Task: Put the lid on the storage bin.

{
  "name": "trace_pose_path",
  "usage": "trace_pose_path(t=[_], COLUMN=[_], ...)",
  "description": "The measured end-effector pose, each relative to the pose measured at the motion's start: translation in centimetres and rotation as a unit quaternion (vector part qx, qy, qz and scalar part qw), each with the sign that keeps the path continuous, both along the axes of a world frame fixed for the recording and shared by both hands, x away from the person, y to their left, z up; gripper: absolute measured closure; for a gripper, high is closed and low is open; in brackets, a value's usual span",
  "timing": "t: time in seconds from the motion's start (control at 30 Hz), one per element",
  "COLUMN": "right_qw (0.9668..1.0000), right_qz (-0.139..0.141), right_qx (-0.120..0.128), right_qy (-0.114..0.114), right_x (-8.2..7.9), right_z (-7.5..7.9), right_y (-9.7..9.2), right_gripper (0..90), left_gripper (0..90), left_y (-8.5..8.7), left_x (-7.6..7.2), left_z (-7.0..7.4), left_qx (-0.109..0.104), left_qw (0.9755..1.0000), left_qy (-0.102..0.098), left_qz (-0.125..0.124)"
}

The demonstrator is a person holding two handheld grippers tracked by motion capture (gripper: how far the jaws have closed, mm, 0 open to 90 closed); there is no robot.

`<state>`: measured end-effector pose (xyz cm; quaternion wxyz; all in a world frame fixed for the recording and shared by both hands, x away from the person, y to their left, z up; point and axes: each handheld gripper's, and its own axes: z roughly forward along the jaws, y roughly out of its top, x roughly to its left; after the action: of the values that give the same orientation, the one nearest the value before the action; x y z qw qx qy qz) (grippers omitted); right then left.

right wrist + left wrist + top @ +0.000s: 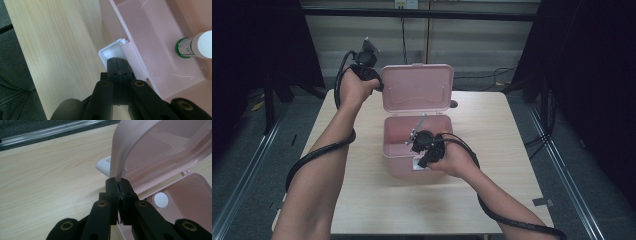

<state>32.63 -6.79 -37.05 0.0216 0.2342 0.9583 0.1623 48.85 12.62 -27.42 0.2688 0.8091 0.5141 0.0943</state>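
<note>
A pink plastic box (398, 150) stands open in the middle of the table, its lid (417, 87) upright at the back. My left gripper (379, 86) is shut on the lid's left rim (117, 165), with the thin pink edge pinched between the jaws (120, 185). My right gripper (421, 161) is at the box's front wall, shut on the white latch (110, 51) that hangs there. Inside the box (155, 37) lies a small bottle (195, 46) with a white cap and a green band. Its round white end (160, 200) can be seen in the left gripper view.
The light wooden table (492, 150) has bare room on both sides of the box. A second white latch piece (103, 166) sticks out by the lid. Metal floor rails (562, 150) run along the table's sides, and cables trail from both grippers.
</note>
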Motion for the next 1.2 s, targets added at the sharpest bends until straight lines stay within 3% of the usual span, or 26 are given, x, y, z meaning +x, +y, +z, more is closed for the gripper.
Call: trace_pose_path(t=[1.2], right_qw=[0.9998], right_qz=[-0.016], right_qx=[0.004], right_qy=[0.005], right_x=[0.4], right_z=[0.0], right_y=[0.1], right_gripper=[90.0], left_gripper=[86.5], left_y=[0.4], left_x=[-2.6], left_z=[0.1], left_qx=[-0.005], left_qw=[0.9999], left_qy=[-0.007], left_qz=[-0.012])
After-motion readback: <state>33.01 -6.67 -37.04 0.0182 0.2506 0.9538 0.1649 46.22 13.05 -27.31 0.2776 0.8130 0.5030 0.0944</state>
